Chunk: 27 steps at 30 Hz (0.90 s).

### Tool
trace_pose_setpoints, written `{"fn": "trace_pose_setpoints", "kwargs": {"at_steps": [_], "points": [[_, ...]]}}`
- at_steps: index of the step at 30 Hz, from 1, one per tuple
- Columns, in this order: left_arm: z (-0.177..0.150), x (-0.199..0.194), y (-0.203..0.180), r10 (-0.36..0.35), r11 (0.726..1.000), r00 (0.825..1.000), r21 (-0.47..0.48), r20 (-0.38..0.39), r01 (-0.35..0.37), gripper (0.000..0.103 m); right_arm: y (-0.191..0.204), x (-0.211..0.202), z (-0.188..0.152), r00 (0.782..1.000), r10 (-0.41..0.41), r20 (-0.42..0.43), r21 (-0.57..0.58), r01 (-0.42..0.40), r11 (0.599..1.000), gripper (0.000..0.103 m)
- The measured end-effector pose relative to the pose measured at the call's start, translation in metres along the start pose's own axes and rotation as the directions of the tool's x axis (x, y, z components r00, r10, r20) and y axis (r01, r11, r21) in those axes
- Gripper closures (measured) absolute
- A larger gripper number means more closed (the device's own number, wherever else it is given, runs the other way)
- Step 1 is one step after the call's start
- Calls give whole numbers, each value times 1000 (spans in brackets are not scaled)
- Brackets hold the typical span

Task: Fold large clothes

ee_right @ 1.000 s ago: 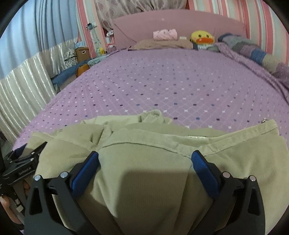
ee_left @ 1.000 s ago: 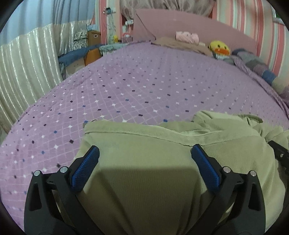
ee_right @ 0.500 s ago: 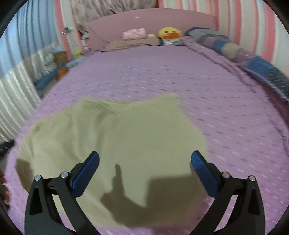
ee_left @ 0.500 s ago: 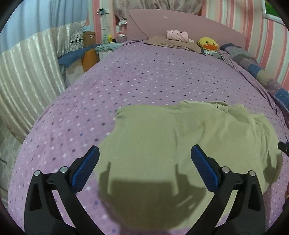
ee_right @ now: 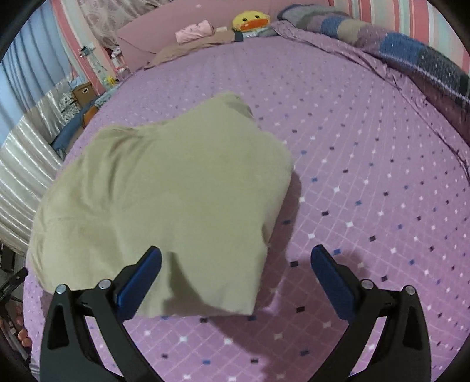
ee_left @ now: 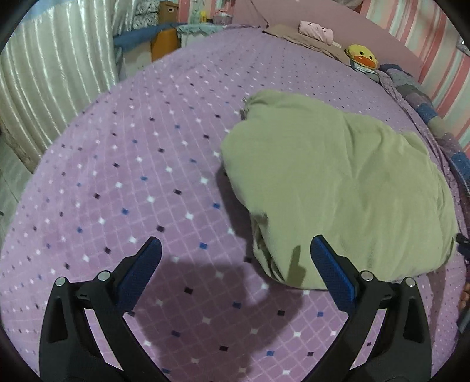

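Note:
An olive-green garment (ee_left: 337, 182) lies folded in a thick pile on the purple bedspread (ee_left: 132, 176). It also shows in the right wrist view (ee_right: 164, 199). My left gripper (ee_left: 235, 270) is open and empty, above the bedspread just left of the garment's near edge. My right gripper (ee_right: 235, 273) is open and empty, above the garment's near right corner. Both sets of blue pads are wide apart.
A pink headboard (ee_right: 182, 20), a yellow duck toy (ee_right: 249, 20), a pink folded cloth (ee_right: 194, 29) and a tan pillow lie at the far end. A patchwork blanket (ee_right: 411, 53) runs along the right side. Curtains (ee_left: 53, 73) and boxes stand left of the bed.
Both grippers pulled back and up from the garment and moved apart sideways. The garment, close under the jaws a second ago, now lies free between the two views.

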<state>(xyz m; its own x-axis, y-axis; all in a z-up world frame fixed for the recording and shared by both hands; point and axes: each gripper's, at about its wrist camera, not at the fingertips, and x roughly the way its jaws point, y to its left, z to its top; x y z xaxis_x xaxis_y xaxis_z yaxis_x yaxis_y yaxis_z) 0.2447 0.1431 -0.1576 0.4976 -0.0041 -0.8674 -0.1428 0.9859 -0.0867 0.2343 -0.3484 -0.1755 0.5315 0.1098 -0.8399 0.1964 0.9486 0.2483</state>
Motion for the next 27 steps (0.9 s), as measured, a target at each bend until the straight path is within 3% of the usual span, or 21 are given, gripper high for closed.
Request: {"fn": "trace_pose_setpoints", "kwargs": {"at_steps": [3,10,13,17,22,27], "points": [[-3,12,-3,-9,1000,1000,21,-14,10,3,-10,21,-5,999,31,-11,30,-31,999,2],[-7,44,-4,-23,999,998,39,-59,25,3,-39,61,-16,968,251,-25,193,-241,951,2],[-10,54,-1,-31,999,997,42,-65,33,3,-38,68,-17,959,283,-22,209,-273,939,2],[-10,60,0,-91,995,993,28,-70,93,3,-27,73,-13,950,310,-36,180,-299,937,2],[-13,72,3,-224,974,969,-3,-109,225,3,-14,78,-8,947,315,-56,148,-304,941,2],[-9,94,4,-311,951,938,-55,-154,306,3,-16,80,-16,942,327,-77,163,-312,936,2]]}}
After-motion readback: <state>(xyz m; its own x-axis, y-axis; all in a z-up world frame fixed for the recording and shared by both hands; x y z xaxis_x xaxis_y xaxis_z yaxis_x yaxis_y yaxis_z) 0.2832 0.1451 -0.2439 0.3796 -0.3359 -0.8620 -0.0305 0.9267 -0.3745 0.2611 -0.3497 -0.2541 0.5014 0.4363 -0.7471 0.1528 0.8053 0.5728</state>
